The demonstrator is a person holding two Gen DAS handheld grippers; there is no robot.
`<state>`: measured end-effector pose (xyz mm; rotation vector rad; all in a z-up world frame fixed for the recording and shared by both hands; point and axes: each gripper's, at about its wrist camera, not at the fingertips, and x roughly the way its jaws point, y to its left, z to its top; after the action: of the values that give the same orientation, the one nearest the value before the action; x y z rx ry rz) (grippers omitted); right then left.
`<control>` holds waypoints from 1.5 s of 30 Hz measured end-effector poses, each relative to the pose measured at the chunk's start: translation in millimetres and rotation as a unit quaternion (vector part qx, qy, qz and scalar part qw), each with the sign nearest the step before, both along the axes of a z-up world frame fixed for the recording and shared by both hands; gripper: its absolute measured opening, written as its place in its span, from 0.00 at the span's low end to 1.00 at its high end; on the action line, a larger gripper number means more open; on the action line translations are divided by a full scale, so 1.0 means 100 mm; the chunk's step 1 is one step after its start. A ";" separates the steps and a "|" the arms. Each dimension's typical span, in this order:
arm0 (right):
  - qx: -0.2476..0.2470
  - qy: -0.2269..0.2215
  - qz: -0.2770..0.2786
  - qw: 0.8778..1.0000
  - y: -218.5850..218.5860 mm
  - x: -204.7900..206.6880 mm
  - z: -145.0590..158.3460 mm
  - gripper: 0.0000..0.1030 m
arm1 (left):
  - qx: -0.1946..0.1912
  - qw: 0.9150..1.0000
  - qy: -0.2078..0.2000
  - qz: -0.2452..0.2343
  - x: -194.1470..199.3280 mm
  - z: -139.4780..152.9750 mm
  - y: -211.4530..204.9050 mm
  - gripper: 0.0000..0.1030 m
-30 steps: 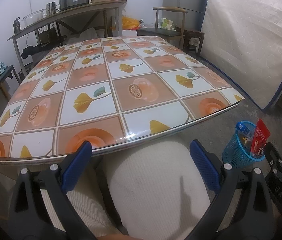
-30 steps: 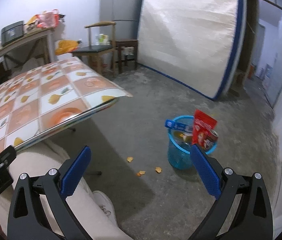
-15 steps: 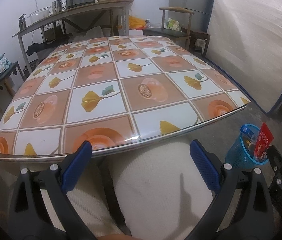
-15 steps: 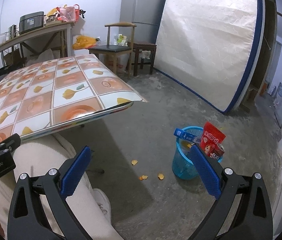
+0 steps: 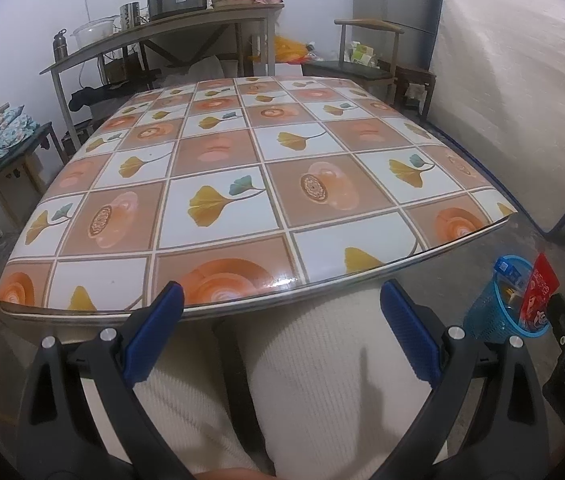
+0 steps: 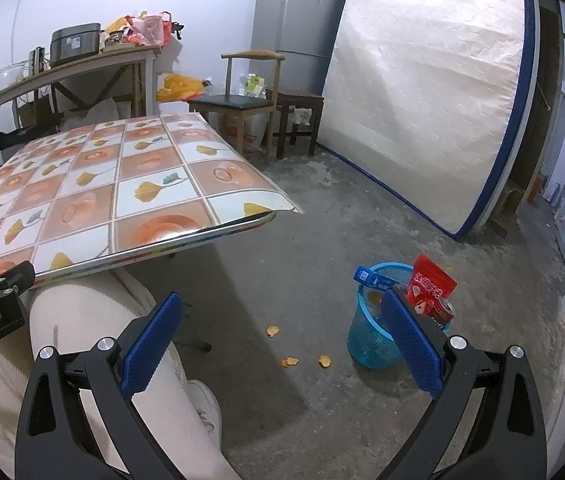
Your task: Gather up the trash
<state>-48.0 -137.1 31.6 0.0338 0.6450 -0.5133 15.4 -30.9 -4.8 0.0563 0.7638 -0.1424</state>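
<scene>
A blue mesh bin [image 6: 372, 340] stands on the concrete floor right of the table, stuffed with a red snack bag [image 6: 430, 290], a blue wrapper [image 6: 370, 278] and a can [image 6: 444, 312]. The same bin [image 5: 494, 316] shows at the right edge of the left wrist view. Three orange scraps [image 6: 289, 361] lie on the floor left of the bin. My left gripper [image 5: 280, 332] is open above a person's lap, facing the table [image 5: 242, 184]. My right gripper [image 6: 280, 340] is open over the floor, holding nothing.
The tabletop with the tile-pattern cloth carries nothing. A person's white-trousered legs [image 5: 322, 380] and shoe [image 6: 202, 404] lie below both grippers. A mattress [image 6: 430, 92] leans on the right wall, with a fridge [image 6: 296, 28], chair [image 6: 242, 100], stool [image 6: 296, 120] and cluttered shelf [image 5: 170, 28] behind.
Both grippers have risen and tilted up, so the table and bin sit lower in view. Both stay open and hold nothing.
</scene>
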 end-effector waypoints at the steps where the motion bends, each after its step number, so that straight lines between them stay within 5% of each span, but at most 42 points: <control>1: 0.000 -0.001 0.001 1.000 0.00 0.00 0.00 0.94 | 0.001 1.000 -0.001 0.000 0.00 0.00 0.00 0.92; 45: 0.001 -0.001 0.009 1.000 0.00 0.03 0.02 0.94 | 0.002 1.000 -0.006 -0.001 -0.01 0.03 -0.03 0.92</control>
<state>-45.0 -137.5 33.3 0.0297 0.6431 -0.4960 14.9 -33.9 -1.8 0.0620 0.7529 -0.1415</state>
